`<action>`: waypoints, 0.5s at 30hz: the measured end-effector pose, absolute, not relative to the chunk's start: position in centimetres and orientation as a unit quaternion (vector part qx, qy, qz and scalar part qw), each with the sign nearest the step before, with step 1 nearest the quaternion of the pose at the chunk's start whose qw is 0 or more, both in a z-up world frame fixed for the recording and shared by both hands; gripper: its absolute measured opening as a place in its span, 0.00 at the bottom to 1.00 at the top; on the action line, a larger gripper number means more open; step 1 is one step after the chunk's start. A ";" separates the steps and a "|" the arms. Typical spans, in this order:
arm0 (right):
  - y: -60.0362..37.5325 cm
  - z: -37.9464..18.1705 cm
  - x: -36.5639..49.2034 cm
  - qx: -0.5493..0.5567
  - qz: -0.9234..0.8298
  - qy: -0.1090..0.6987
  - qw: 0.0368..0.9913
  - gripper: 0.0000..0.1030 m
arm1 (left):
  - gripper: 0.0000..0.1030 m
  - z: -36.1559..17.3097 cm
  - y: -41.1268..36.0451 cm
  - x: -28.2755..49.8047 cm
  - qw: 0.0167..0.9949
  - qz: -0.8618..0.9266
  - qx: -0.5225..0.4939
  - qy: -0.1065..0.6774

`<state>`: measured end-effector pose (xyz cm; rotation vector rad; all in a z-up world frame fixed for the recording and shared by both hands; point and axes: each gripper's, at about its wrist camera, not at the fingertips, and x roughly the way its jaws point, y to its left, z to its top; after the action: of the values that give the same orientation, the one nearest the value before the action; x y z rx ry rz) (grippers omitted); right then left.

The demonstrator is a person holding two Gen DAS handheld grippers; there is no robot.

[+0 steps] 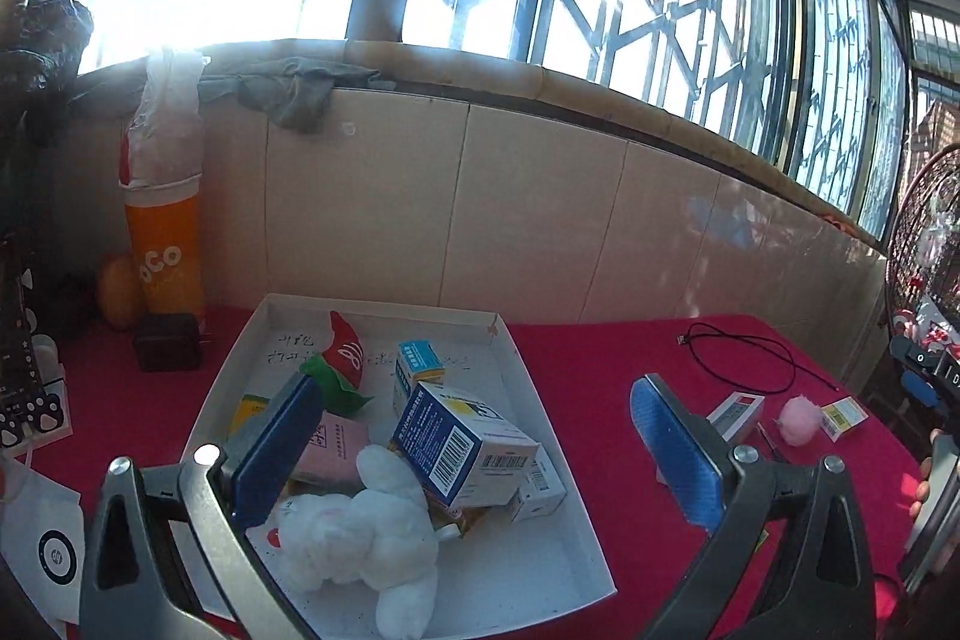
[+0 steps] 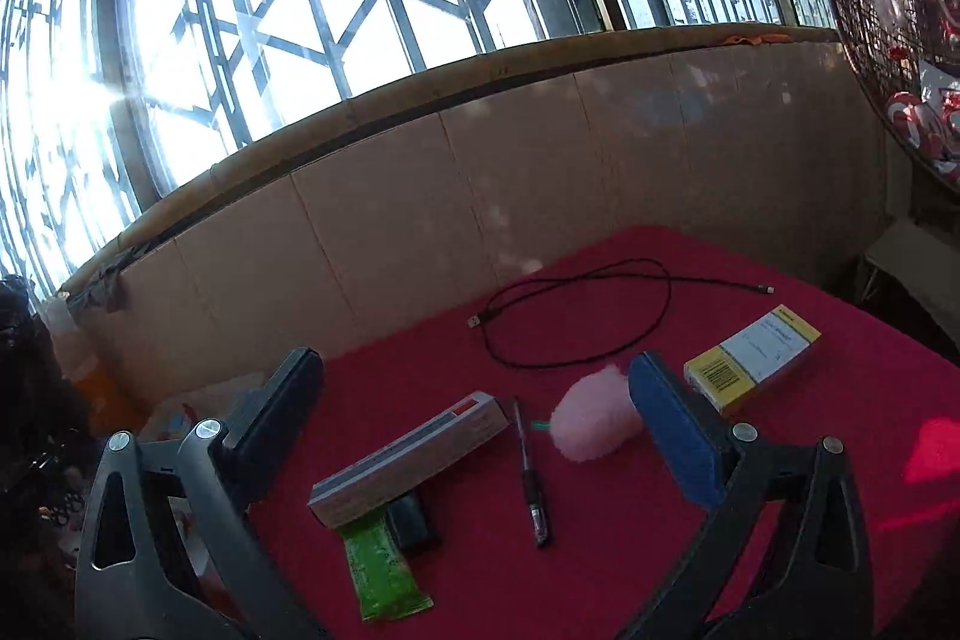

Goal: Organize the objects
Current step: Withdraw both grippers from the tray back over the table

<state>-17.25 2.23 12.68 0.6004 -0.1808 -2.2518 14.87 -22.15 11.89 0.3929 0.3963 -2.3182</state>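
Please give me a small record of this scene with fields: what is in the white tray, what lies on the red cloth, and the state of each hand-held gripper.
tray: white tray on the red cloth
in tray: white plush toy, blue box, pink box, red and green plush
on cloth: grey box, pen, pink pompom, yellow box, black cable, green packet
left hand-held gripper: open, above tray, holds nothing
right hand-held gripper: open, above cloth, holds nothing
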 end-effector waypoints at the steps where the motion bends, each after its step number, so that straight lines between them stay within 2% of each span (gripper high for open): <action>1: 2.5 12.5 -17.5 0.242 -0.886 -0.075 0.389 1.00 | 1.00 11.9 -22.0 14.7 0.368 -0.904 0.154 0.153; 10: 2.5 12.1 -17.8 0.247 -0.880 -0.078 0.398 1.00 | 1.00 11.7 -21.6 13.9 0.363 -0.903 0.175 0.151; 15: 1.0 11.0 -18.3 0.287 -0.853 -0.033 0.434 1.00 | 1.00 11.0 -21.9 13.5 0.343 -0.902 0.198 0.170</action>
<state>-18.29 1.05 11.04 0.7138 -0.0811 -2.1254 13.46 -21.86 10.98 0.5158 0.4417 -2.3454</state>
